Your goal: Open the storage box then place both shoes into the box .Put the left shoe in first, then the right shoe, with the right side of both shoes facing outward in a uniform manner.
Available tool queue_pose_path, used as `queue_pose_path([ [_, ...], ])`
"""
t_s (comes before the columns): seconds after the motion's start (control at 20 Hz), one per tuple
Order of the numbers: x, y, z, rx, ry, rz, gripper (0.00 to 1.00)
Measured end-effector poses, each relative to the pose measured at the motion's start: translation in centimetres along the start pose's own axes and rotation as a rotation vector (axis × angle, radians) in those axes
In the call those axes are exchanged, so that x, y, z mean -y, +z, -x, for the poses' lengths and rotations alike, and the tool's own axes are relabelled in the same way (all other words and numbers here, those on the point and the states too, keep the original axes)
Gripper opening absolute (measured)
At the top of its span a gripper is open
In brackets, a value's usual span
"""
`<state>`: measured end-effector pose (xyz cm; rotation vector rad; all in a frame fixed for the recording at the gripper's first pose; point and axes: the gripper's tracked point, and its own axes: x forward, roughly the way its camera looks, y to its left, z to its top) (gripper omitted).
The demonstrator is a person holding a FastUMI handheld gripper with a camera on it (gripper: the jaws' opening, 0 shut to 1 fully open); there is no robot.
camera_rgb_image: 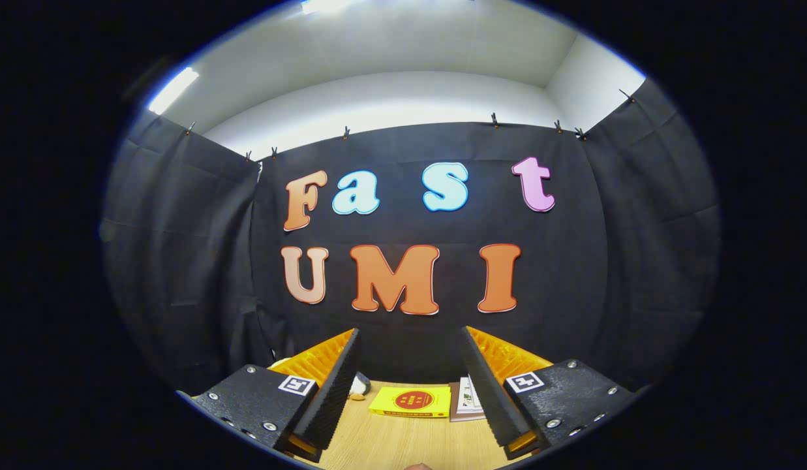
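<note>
Two black ribbed fingers (pixel 341 385) of the gripper (pixel 410 385) stand spread wide apart, w/ nothing between them but bare tabletop; they grip nothing. Each finger has an orange backing behind its pad & a small square black-and-white marker on its black mount.

Table (pixel 403 444) is light wood grain, seen low & close, running fwd to the black cloth wall. Just ahead of the fingers, roughly centred in the gap, lies a flat yellow item (pixel 411 401) w/ a red round print on top, prob. a booklet or thin box; can't tell which. Touching its right side, partly hidden behind the right finger, is a flat printed sheet or book (pixel 470 397) w/ a dark edge. Near the left finger's tip, a small whitish object (pixel 359 386) peeks out, mostly hidden by the finger; can't say what it is, poss. part of a shoe.

Gripper is held about level, pointed at the back wall. Above the cloth, white wall & ceiling w/ strip lights (pixel 173 90); small clips pin the cloth along its top edge.
</note>
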<state>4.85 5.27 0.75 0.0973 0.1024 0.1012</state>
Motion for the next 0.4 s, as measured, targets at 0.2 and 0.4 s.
queue_pose_path([
  [0.2, 1.0, -0.4, 0.8, 0.032, 0.009, -0.006, 0.91],
  [0.4, 2.2, -1.3, 1.3, 0.009, -0.002, -0.017, 0.91],
])
